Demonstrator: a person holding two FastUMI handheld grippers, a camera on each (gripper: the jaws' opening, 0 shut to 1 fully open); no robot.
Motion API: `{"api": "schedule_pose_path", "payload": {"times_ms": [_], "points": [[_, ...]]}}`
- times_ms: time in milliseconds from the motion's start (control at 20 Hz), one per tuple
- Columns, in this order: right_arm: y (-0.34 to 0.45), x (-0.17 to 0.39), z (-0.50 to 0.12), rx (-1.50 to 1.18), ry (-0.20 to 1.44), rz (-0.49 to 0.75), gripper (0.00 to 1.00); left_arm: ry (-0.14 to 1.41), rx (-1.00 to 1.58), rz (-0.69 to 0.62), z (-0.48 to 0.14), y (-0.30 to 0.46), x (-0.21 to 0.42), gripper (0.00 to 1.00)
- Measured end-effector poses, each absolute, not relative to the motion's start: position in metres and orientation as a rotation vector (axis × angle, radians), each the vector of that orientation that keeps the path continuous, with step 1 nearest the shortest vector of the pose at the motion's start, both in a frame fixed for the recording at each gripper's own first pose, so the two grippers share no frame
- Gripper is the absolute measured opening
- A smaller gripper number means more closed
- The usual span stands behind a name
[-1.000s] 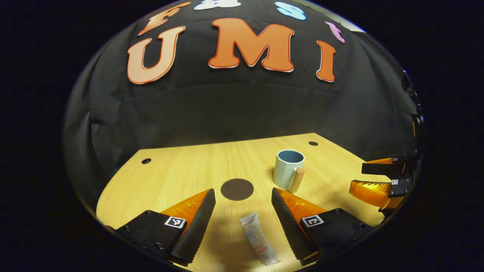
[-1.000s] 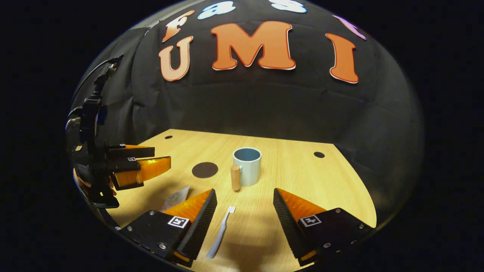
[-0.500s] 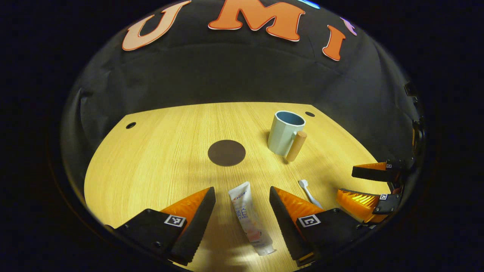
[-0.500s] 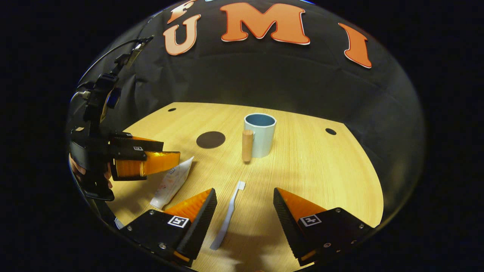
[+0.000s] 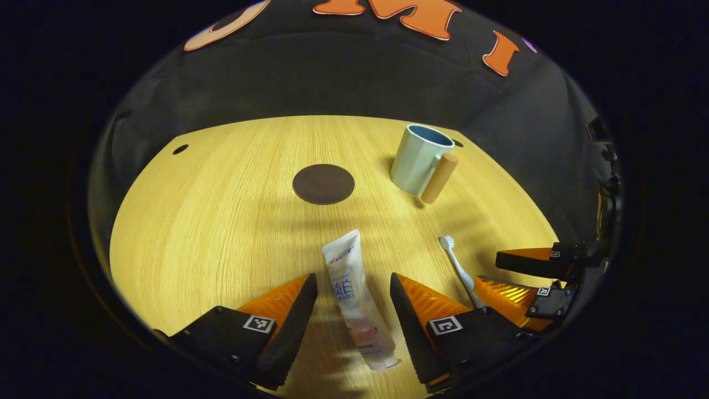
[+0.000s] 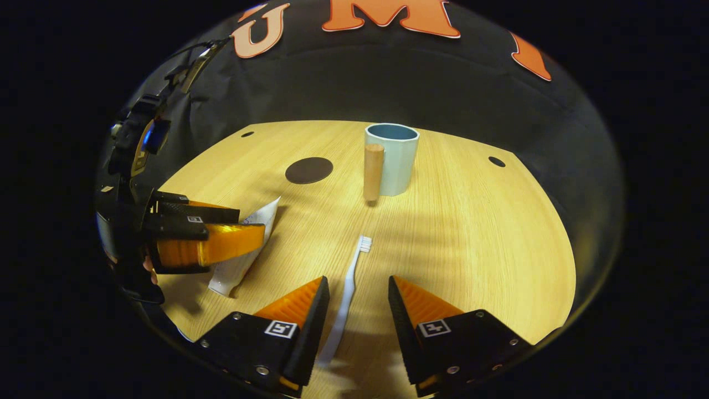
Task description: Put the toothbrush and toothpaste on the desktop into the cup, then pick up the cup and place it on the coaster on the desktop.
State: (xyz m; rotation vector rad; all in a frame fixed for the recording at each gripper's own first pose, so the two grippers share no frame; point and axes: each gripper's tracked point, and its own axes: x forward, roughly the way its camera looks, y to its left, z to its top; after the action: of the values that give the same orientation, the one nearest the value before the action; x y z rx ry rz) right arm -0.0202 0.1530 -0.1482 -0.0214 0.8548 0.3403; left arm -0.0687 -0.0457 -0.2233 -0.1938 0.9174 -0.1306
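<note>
A white toothpaste tube (image 5: 354, 296) lies flat on the wooden desktop between the fingers of my open left gripper (image 5: 350, 285), which touches nothing. In the right gripper view a white toothbrush (image 6: 348, 291) lies on the desk, bristles away from me, its handle running between the fingers of my open right gripper (image 6: 357, 288). The pale blue cup (image 5: 417, 158) (image 6: 396, 158) with a wooden handle stands upright farther back. A dark round coaster (image 5: 323, 184) (image 6: 309, 170) lies left of the cup. The left gripper (image 6: 207, 235) hovers over the toothpaste (image 6: 241, 252).
The desktop (image 5: 210, 221) has small dark holes (image 5: 180, 149) (image 6: 497, 161) near its back corners. Black cloth walls close the booth behind and at the sides. The right gripper (image 5: 526, 274) is at the right edge beside the toothbrush (image 5: 457, 266).
Both grippers have come down and tilted toward the desk. The toothpaste and toothbrush now sit deeper between their fingers, and the right gripper's fingers have narrowed a little. Nothing has been grasped.
</note>
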Motion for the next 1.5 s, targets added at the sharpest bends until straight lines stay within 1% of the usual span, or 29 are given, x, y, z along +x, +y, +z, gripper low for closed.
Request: {"api": "schedule_pose_path", "payload": {"times_ms": [50, 100, 150, 200, 250, 300, 350, 500, 550, 600, 650, 700, 800, 850, 900, 950, 1200, 1500], "points": [[0.155, -0.023, -0.149, -0.020, 0.875, 0.343, 0.61, 0.923, -0.192, -0.125, -0.226, -0.045, -0.070, 0.86], [0.154, -0.023, -0.150, -0.020, 0.892, 0.337, 0.55, 0.933, -0.211, -0.127, -0.228, -0.048, -0.070, 0.85], [0.154, -0.023, -0.151, -0.024, 0.906, 0.327, 0.52, 0.948, -0.219, -0.126, -0.232, -0.049, -0.072, 0.80], [0.154, -0.025, -0.152, -0.025, 0.916, 0.324, 0.47, 0.966, -0.221, -0.120, -0.235, -0.048, -0.073, 0.78], [0.155, -0.024, -0.151, -0.025, 0.924, 0.323, 0.45, 0.954, -0.215, -0.117, -0.235, -0.047, -0.070, 0.78], [0.157, -0.025, -0.154, -0.025, 0.932, 0.326, 0.40, 0.956, -0.217, -0.115, -0.234, -0.047, -0.069, 0.73], [0.157, -0.025, -0.154, -0.030, 0.940, 0.325, 0.38, 0.960, -0.207, -0.101, -0.236, -0.044, -0.068, 0.73], [0.162, -0.021, -0.155, -0.058, 0.924, 0.340, 0.25, 0.959, -0.198, -0.078, -0.237, -0.041, -0.064, 0.58], [0.164, -0.021, -0.153, -0.056, 0.926, 0.343, 0.23, 0.953, -0.196, -0.078, -0.239, -0.042, -0.063, 0.56], [0.166, -0.020, -0.154, -0.048, 0.927, 0.342, 0.18, 0.951, -0.199, -0.080, -0.239, -0.042, -0.062, 0.51], [0.166, -0.020, -0.151, -0.040, 0.927, 0.341, 0.14, 0.942, -0.212, -0.084, -0.237, -0.045, -0.061, 0.51], [0.167, -0.018, -0.152, -0.029, 0.930, 0.342, 0.09, 0.946, -0.225, -0.087, -0.238, -0.047, -0.060, 0.47], [0.166, -0.015, -0.154, -0.010, 0.929, 0.337, 0.06, 0.939, -0.231, -0.099, -0.238, -0.049, -0.060, 0.25], [0.165, -0.013, -0.152, -0.011, 0.924, 0.336, 0.05, 0.928, -0.247, -0.102, -0.236, -0.050, -0.060, 0.25], [0.166, -0.012, -0.150, -0.007, 0.917, 0.337, 0.05, 0.927, -0.249, -0.102, -0.236, -0.049, -0.059, 0.20], [0.167, -0.009, -0.146, 0.006, 0.906, 0.342, 0.05, 0.922, -0.251, -0.103, -0.234, -0.050, -0.059, 0.18], [0.160, 0.003, -0.125, 0.046, 0.841, 0.341, 0.05, 0.885, -0.258, -0.092, -0.227, -0.046, -0.057, 0.18], [0.158, 0.024, -0.092, 0.038, 0.712, 0.357, 0.05, 0.831, -0.262, -0.096, -0.208, -0.041, -0.052, 0.19]]}}
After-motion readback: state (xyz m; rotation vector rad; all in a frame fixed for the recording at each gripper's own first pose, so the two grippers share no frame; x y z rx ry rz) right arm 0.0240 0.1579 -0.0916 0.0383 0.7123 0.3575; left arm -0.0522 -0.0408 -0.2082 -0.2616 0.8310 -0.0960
